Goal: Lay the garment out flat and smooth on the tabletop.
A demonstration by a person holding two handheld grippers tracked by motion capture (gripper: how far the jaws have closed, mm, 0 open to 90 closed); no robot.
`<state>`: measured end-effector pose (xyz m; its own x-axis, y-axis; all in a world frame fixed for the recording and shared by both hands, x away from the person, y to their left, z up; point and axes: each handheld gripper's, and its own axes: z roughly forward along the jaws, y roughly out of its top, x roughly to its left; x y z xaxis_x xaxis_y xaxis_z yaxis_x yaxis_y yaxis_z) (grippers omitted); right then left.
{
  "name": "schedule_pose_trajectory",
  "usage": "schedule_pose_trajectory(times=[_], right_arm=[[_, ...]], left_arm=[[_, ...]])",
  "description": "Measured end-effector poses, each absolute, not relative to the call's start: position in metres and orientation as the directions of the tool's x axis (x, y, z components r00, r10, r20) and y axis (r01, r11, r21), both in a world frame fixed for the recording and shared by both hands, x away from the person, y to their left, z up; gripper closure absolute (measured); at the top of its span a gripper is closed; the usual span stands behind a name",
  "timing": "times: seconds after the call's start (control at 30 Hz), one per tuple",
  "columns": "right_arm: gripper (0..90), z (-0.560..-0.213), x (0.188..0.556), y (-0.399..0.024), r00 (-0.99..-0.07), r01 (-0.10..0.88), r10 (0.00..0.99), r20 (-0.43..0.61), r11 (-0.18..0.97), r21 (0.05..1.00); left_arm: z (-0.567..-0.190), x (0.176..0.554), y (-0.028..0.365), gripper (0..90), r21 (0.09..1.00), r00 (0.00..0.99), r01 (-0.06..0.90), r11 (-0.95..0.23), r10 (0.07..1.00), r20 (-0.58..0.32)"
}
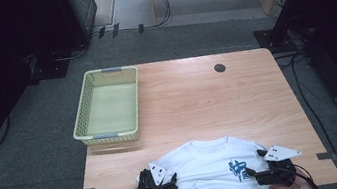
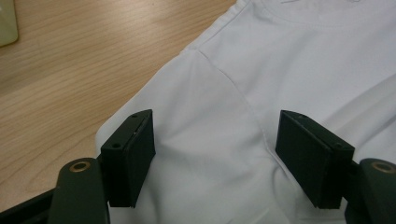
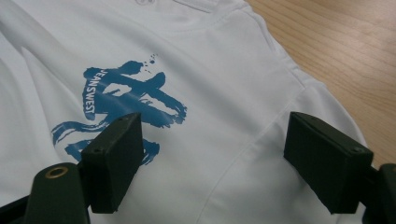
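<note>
The left claw (image 2: 215,158) hangs just over the white T-shirt (image 1: 208,172), its jaws spread wide with the sleeve seam running between them; the pads press on nothing. The right claw (image 3: 215,163) is likewise spread, poised above the opposite shoulder, one jaw over the edge of the blue brush-stroke print (image 3: 123,100) and the other near the sleeve seam. In the high view the left claw (image 1: 162,185) and right claw (image 1: 259,176) sit at the two shoulders of the shirt, with the person's hands coming in from the bottom edge.

The shirt lies front up at the near edge of the table (image 1: 197,95), collar pointing away from the person, its lower part hanging off or hidden at the bottom of the view. It looks fairly smooth, with no fold made in it that I can see. Farther off at the table's left stands a pale green basket (image 1: 111,133), with nothing in it.

My reading is that the work is at its start: the shirt is laid out, neither claw has gripped cloth, and folding and perhaps placing it in the basket remain to be done.
</note>
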<state>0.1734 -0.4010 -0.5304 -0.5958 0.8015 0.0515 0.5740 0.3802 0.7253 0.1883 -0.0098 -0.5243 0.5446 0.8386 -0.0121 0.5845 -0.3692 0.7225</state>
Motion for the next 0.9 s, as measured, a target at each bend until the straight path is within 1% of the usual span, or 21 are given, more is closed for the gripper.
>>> schedule_pose_trajectory(times=[0.03, 0.07, 0.17, 0.2, 0.23, 0.27, 0.3, 0.33, 0.4, 0.47, 0.5, 0.63, 0.7, 0.77, 0.9], right_arm=[[22.9, -0.530, 0.174, -0.402, -0.595, 0.579, 0.801, 0.073, 0.363, 0.730], [22.9, -0.529, 0.175, -0.402, -0.595, 0.573, 0.800, 0.073, 0.359, 0.736], [24.1, -0.522, 0.174, -0.400, -0.594, 0.545, 0.803, 0.036, 0.370, 0.752], [26.0, -0.520, 0.175, -0.399, -0.592, 0.541, 0.805, 0.029, 0.370, 0.755], [33.3, -0.519, 0.175, -0.399, -0.591, 0.547, 0.806, 0.037, 0.367, 0.753], [37.5, -0.518, 0.176, -0.399, -0.594, 0.554, 0.803, 0.049, 0.364, 0.749], [43.6, -0.517, 0.176, -0.398, -0.592, 0.556, 0.804, 0.050, 0.363, 0.748], [48.5, -0.516, 0.177, -0.398, -0.592, 0.557, 0.805, 0.043, 0.369, 0.744], [53.3, -0.514, 0.179, -0.397, -0.586, 0.548, 0.810, 0.018, 0.380, 0.745], [54.7, -0.515, 0.184, -0.398, -0.580, 0.557, 0.814, 0.016, 0.383, 0.737], [54.9, -0.516, 0.186, -0.398, -0.578, 0.561, 0.816, 0.016, 0.383, 0.734], [52.4, -0.524, 0.194, -0.397, -0.579, 0.589, 0.815, 0.032, 0.390, 0.708], [51.3, -0.524, 0.193, -0.393, -0.587, 0.576, 0.810, 0.007, 0.411, 0.706], [49.2, -0.525, 0.191, -0.392, -0.583, 0.580, 0.812, 0.020, 0.399, 0.710], [48.3, -0.527, 0.183, -0.392, -0.586, 0.570, 0.810, 0.021, 0.394, 0.721]], left_arm=[[-0.523, 0.189, -0.010, 29.6, 0.722, 0.546, 0.588, -0.365, 0.837, -0.022], [-0.522, 0.190, -0.010, 29.7, 0.726, 0.552, 0.581, -0.366, 0.834, -0.021], [-0.517, 0.192, -0.012, 30.0, 0.747, 0.558, 0.558, -0.362, 0.830, -0.015], [-0.515, 0.193, -0.012, 30.3, 0.751, 0.563, 0.552, -0.362, 0.827, -0.015], [-0.514, 0.194, -0.014, 30.6, 0.751, 0.566, 0.550, -0.365, 0.824, -0.013], [-0.513, 0.194, -0.015, 33.3, 0.749, 0.572, 0.546, -0.375, 0.820, -0.006], [-0.512, 0.196, -0.017, 38.4, 0.743, 0.579, 0.545, -0.388, 0.815, 0.001], [-0.512, 0.197, -0.019, 41.6, 0.740, 0.582, 0.545, -0.395, 0.813, 0.006], [-0.512, 0.201, -0.023, 47.5, 0.730, 0.593, 0.542, -0.415, 0.805, 0.018], [-0.513, 0.204, -0.027, 51.9, 0.720, 0.605, 0.543, -0.432, 0.796, 0.021], [-0.514, 0.205, -0.028, 52.1, 0.720, 0.610, 0.537, -0.440, 0.792, 0.029], [-0.519, 0.209, -0.031, 51.5, 0.703, 0.617, 0.548, -0.454, 0.787, 0.028], [-0.521, 0.208, -0.030, 51.2, 0.707, 0.614, 0.550, -0.445, 0.789, 0.019], [-0.521, 0.207, -0.028, 50.5, 0.710, 0.611, 0.558, -0.430, 0.792, 0.000], [-0.522, 0.199, -0.023, 50.3, 0.713, 0.607, 0.557, -0.426, 0.795, 0.001]])
